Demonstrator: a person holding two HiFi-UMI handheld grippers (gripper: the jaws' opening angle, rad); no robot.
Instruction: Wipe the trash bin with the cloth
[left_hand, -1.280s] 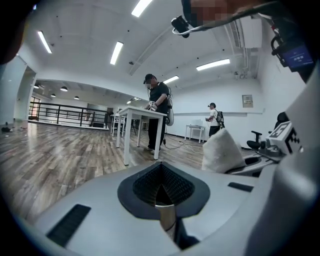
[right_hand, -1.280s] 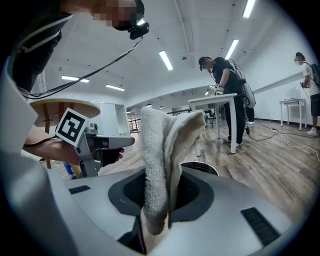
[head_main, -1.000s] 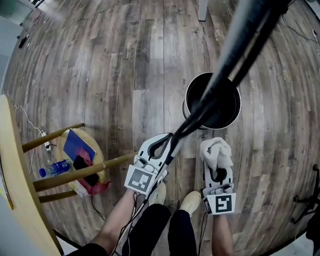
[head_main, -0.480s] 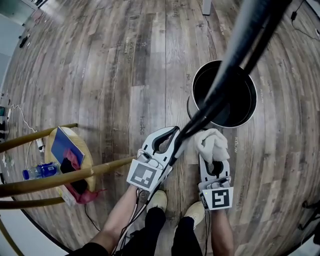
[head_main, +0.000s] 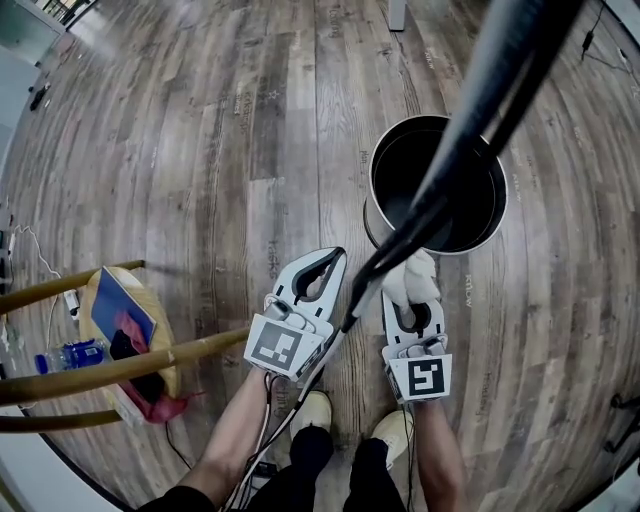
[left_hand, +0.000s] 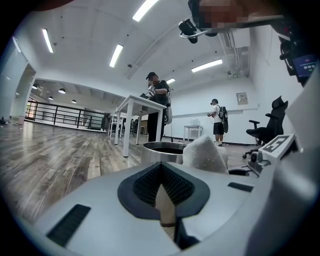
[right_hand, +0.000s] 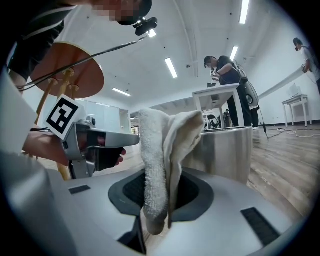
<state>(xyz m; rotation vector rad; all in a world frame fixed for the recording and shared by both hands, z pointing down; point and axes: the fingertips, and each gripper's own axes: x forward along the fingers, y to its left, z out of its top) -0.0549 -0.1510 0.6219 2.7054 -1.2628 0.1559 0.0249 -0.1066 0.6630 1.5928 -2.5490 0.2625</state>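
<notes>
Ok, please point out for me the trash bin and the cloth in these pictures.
trash bin (head_main: 388, 185), head view, dark inner wall on its left side.
cloth (right_hand: 152, 165), right gripper view, middle of its left fold.

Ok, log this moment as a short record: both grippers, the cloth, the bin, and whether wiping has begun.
left gripper: jaws together, holding nothing
right gripper: shut on the white cloth
white cloth: bunched, standing up out of the jaws
trash bin: round, metal, upright, open top, on the wooden floor
wiping: cloth close to the bin's near wall; contact unclear
</notes>
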